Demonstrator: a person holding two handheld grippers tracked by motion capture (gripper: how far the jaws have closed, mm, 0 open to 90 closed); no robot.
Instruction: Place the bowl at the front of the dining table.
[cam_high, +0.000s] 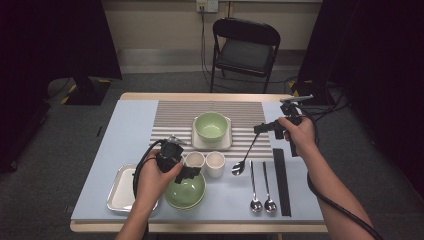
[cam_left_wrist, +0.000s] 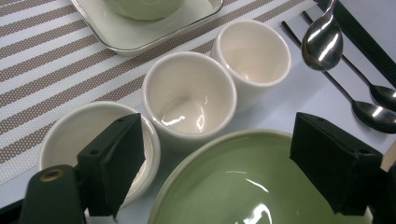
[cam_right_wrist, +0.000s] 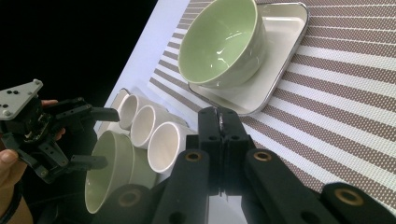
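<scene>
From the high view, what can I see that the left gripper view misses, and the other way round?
High view, not the left gripper view: the black chair, the metal tray, and the right gripper shut on the handle of the spoon. Left gripper view, not the high view: a third cream cup, partly behind the open jaws of the left gripper. Both: the near green bowl, two cream cups side by side, the spoon's scoop, and two more spoons lying flat.

We see a pale green bowl (cam_high: 185, 191), three cream cups (cam_left_wrist: 189, 98), a brown-and-white striped mat (cam_high: 175, 117), a light blue table (cam_high: 127, 130), a silver spoon (cam_high: 239, 166) and black chopsticks (cam_high: 281, 180)
</scene>
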